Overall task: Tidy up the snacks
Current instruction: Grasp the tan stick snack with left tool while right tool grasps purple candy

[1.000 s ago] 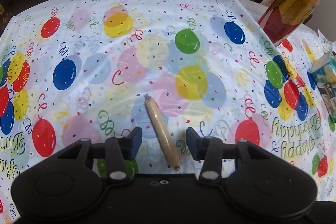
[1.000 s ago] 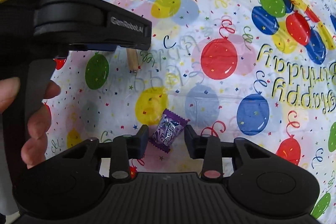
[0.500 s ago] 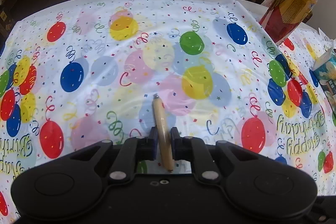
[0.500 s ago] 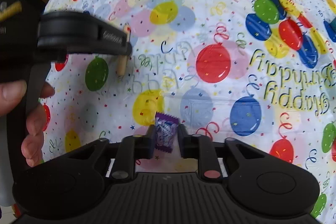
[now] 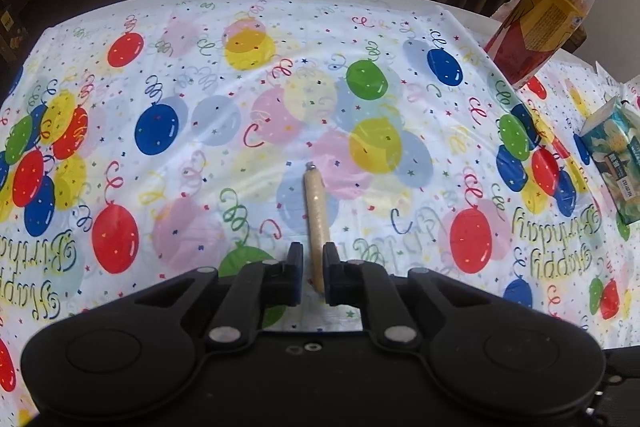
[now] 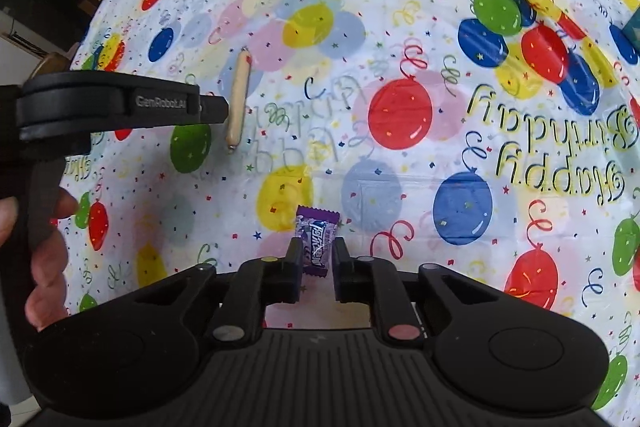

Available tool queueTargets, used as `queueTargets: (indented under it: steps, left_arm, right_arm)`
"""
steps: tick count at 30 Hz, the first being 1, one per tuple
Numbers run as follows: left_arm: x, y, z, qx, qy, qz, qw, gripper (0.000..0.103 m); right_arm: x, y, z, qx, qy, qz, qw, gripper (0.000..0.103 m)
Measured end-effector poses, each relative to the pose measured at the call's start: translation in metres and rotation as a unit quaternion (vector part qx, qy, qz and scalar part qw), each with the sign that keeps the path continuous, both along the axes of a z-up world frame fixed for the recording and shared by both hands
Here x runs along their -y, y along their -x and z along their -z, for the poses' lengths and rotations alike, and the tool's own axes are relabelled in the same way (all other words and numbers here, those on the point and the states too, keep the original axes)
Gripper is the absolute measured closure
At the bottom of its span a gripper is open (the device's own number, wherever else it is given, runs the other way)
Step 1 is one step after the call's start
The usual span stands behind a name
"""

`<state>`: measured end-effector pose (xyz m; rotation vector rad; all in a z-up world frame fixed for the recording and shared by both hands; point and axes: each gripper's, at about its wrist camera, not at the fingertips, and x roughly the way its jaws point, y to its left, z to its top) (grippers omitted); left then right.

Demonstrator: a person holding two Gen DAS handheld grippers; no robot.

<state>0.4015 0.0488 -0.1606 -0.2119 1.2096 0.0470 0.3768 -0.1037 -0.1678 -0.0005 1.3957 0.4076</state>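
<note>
Left gripper (image 5: 312, 269): jaws clamped on sausage stick (image 5: 316, 215), mid-tablecloth (image 5: 240, 155).
Right gripper (image 6: 316, 269): jaws clamped on purple candy (image 6: 316, 239), toward the table's near edge.

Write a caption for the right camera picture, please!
Right gripper pinches a purple candy while the left gripper holds a sausage stick above the balloon tablecloth.
</note>
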Motion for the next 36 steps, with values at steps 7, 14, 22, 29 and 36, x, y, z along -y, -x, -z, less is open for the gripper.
queueTargets:
  steps: [7,14,22,29,36]
  left_arm:
    - [-0.001,-0.007,0.0,-0.004,0.001,-0.011,0.9999,0.094]
    - [0.006,-0.014,0.008,-0.014,0.015,-0.003,0.9998,0.093]
    - [0.006,-0.018,0.013,-0.014,0.014,0.0,0.9998,0.089]
    - [0.009,-0.019,0.018,-0.014,0.001,0.007,0.9999,0.086]
    - [0.012,-0.016,0.019,-0.004,-0.022,0.008,0.9997,0.092]
  right_arm:
    - [-0.002,-0.003,-0.003,0.014,-0.003,-0.004,1.0,0.042]
    - [-0.014,-0.001,0.005,0.009,0.003,-0.035,0.999,0.042]
    - [-0.021,0.003,0.009,0.01,0.013,-0.058,0.998,0.042]
    - [-0.029,0.006,0.014,0.014,0.032,-0.068,0.997,0.051]
    - [-0.027,0.008,0.014,0.032,0.04,-0.064,0.997,0.082]
